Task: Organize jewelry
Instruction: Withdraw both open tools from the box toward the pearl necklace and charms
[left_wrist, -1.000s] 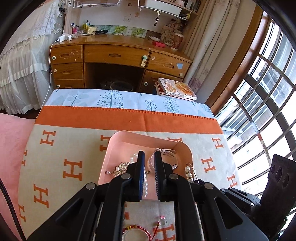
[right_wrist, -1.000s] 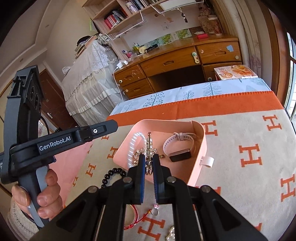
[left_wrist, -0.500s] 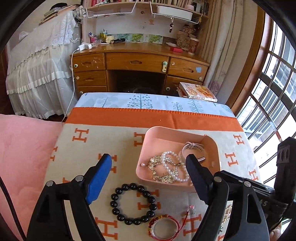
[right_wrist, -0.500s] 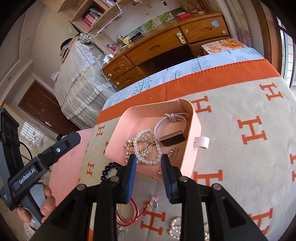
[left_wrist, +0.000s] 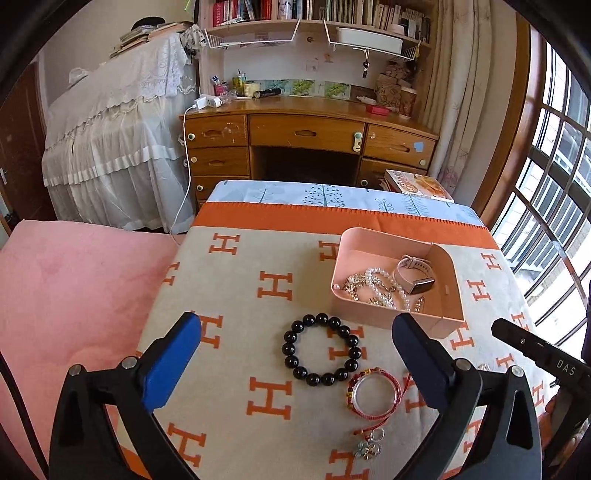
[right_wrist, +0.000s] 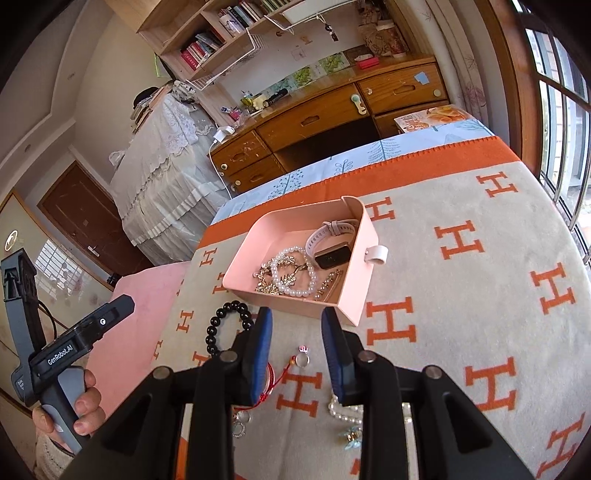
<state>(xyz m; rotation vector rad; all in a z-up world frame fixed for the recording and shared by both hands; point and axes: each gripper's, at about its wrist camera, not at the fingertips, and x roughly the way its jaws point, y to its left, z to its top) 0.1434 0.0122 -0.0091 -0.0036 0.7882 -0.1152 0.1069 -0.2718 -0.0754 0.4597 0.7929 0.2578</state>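
A pink tray (left_wrist: 452, 295) (right_wrist: 354, 295) sits on the H-patterned blanket and holds a pearl bracelet (left_wrist: 384, 280) (right_wrist: 295, 273), gold chains and a white watch (left_wrist: 413, 271) (right_wrist: 332, 240). A black bead bracelet (left_wrist: 321, 349) (right_wrist: 229, 325) and a red cord bracelet (left_wrist: 373, 391) lie in front of the tray. My left gripper (left_wrist: 295, 354) is wide open and empty above the black beads. My right gripper (right_wrist: 295, 350) is open and empty just short of the tray, over a small ring charm (right_wrist: 301, 358). More pearls (right_wrist: 343, 413) lie under its right finger.
The blanket (left_wrist: 229, 295) covers a bed with a pink pad (left_wrist: 74, 295) at its left. A wooden desk (left_wrist: 306, 133) and a book (left_wrist: 421, 184) stand beyond the far edge. A window (left_wrist: 554, 184) is at the right.
Both grippers opened and pulled back from the tray. The pearl bracelet and the gold chain they held now lie in the tray.
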